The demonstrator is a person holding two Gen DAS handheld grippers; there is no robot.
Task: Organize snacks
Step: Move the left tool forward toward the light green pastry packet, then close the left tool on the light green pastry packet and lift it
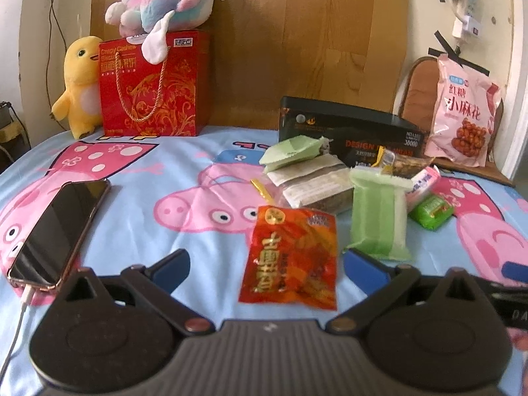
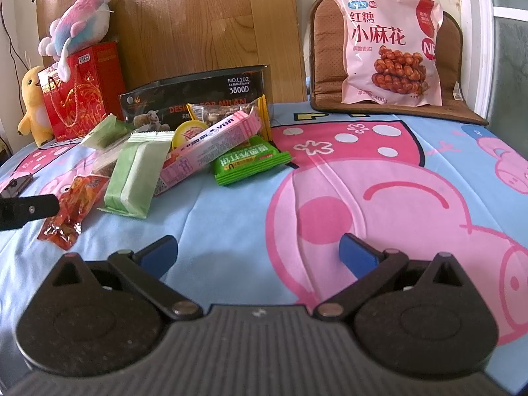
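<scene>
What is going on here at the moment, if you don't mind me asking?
A person is sorting snacks on a cartoon-print bedsheet, holding a gripper in each hand. Both are open and empty. The left gripper hovers around a red snack packet, apparently about to pick it up. The right gripper hangs over bare sheet. The other small snacks sit in a loose pile in front of a black box; a large pink bag leans on a brown cushion.
</scene>
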